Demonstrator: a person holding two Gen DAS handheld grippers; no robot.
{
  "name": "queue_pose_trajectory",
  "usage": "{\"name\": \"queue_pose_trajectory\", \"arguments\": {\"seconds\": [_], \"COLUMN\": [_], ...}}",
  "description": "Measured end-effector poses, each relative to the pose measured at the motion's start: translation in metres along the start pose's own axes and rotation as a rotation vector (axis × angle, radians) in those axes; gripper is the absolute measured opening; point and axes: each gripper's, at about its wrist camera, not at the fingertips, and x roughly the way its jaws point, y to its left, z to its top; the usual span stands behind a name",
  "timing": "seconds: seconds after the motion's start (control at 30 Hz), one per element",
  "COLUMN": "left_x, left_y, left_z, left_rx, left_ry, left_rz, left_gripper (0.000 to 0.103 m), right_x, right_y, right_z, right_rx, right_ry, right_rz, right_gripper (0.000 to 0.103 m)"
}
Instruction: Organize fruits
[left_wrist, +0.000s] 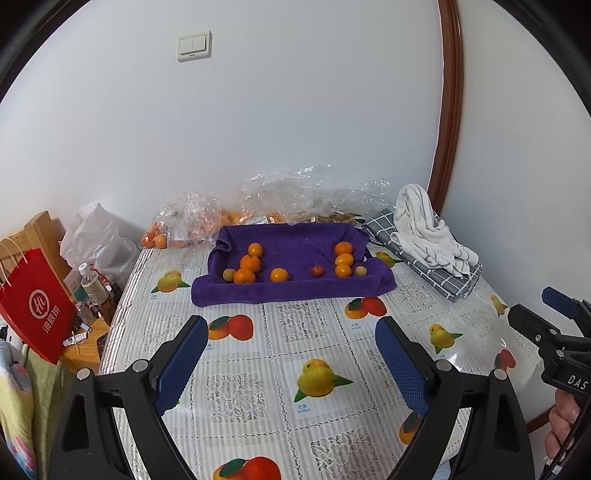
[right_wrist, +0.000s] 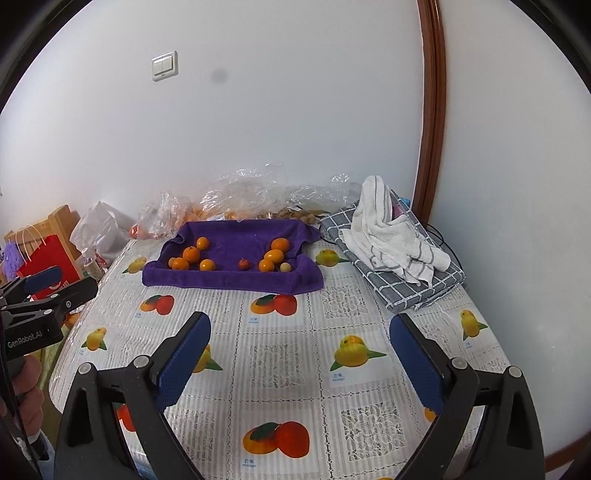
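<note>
Both grippers spread wide, nothing between the pads: left gripper (left_wrist: 291, 345) and right gripper (right_wrist: 300, 341) hang over the fruit-print tablecloth (left_wrist: 325, 391), well short of the purple towel (left_wrist: 291, 258). Oranges (left_wrist: 250, 263) lie on it in left and right clusters, a small red fruit (left_wrist: 317, 271) between. Contents of the crinkled plastic bags (left_wrist: 192, 218) behind are hard to make out.

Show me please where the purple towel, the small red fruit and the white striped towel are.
purple towel (left_wrist: 295, 242), left wrist view, bare middle.
small red fruit (left_wrist: 317, 270), left wrist view, its centre.
white striped towel (right_wrist: 388, 236), right wrist view, middle fold.
</note>
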Motion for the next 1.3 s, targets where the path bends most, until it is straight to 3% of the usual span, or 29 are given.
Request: {"name": "queue_pose_trajectory", "arguments": {"seconds": [1.3], "left_x": [0.0003], "left_y": [0.0046], "left_z": [-0.0010], "left_rx": [0.000], "left_ry": [0.001], "left_rz": [0.008], "left_gripper": [0.092], "right_x": [-0.0018], "right_y": [-0.0035], "right_z": [-0.0011], "right_rx": [0.006], "right_ry": [-0.008], "right_rz": [-0.008], "right_gripper": [0.096]}}
